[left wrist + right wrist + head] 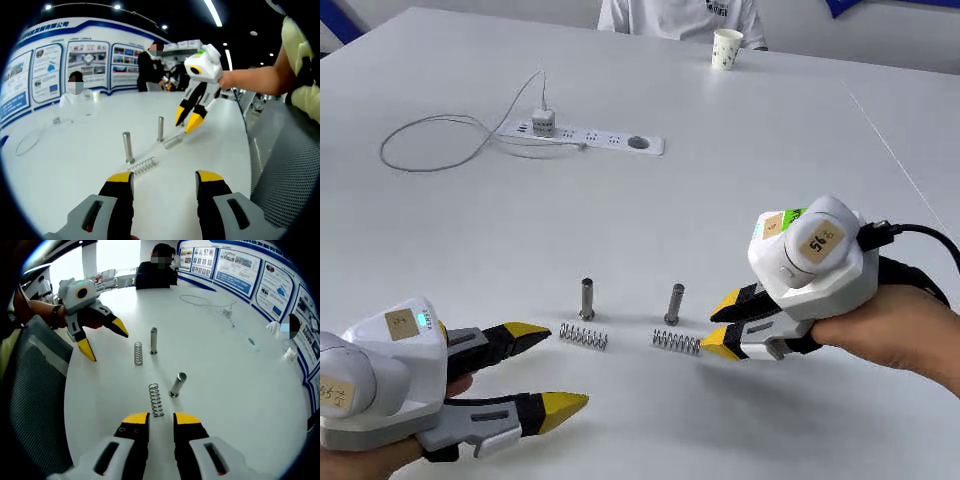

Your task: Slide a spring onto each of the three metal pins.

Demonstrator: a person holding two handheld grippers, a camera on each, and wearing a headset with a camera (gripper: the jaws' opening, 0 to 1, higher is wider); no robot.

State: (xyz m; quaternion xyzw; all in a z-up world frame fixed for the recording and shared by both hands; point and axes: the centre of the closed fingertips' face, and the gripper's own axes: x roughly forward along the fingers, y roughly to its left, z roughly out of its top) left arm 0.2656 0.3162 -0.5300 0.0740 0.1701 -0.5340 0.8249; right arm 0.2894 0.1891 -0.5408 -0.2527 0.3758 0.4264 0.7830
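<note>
My right tongs (712,332) sit slightly apart at the end of the right spring (676,342), which lies flat by its upright pin (674,303), my left tongs (563,365) gape near the other spring (583,336), and a clumsy pinch may roll a spring away or topple a pin.

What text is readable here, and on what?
"915", tilted, uncertain: tan sticker on the right gripper, on its white housing.
Tan stickers on the left gripper, on its white housing: handwriting too blurred.
White paper cup: green print, illegible.
Blue-and-white wall posters: text too small.
</note>
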